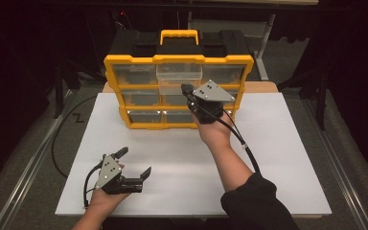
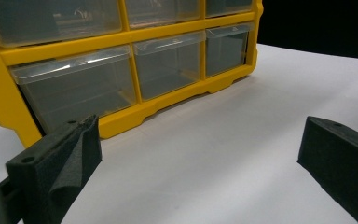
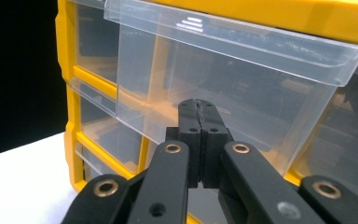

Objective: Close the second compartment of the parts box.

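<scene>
The right claw (image 3: 199, 109) is clenched tight against one pulled-out clear drawer (image 3: 223, 79) of the yellow organizer (image 1: 178, 60), while the left claw (image 1: 135, 163) is left released on the white surface (image 1: 278, 158).

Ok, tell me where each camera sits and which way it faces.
High view: above the person's side, looking forward and down at the white table; both forearms, left gripper, right gripper.
Left gripper view: low over the table, between open jaws.
Right gripper view: along shut jaws at the protruding clear drawer.
All share the yellow organizer.
</scene>
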### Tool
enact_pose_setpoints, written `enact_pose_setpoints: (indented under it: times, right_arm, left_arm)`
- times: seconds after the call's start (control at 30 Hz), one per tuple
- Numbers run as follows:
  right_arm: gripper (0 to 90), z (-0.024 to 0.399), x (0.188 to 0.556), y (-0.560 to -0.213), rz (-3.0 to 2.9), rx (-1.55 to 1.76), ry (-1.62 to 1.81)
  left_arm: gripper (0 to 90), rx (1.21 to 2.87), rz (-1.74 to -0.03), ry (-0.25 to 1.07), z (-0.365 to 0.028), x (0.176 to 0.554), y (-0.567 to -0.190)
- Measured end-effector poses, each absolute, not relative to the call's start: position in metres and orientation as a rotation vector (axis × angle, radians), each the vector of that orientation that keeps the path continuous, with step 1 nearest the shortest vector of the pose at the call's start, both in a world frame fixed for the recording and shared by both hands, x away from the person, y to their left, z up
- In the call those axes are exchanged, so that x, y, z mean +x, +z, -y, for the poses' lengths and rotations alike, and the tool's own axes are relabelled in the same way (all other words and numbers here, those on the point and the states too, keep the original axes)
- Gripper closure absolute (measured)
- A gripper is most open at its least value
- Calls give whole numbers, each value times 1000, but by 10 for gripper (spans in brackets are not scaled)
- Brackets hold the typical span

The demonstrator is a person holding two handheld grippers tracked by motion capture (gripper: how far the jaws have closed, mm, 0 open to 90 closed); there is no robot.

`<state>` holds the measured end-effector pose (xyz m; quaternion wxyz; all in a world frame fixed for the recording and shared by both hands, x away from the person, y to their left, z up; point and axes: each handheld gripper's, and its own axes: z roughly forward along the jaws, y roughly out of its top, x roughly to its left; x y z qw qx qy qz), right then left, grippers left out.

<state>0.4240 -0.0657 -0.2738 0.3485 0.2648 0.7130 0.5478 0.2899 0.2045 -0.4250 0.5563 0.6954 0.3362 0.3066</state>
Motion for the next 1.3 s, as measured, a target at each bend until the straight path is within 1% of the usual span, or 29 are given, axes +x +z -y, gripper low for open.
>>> enact_pose_setpoints:
  times: [1.3]
  right_arm:
    - [900,60,449,-265,-1835,705,1364]
  left_arm:
    - [1,1638,-793,722,-205,289,-425]
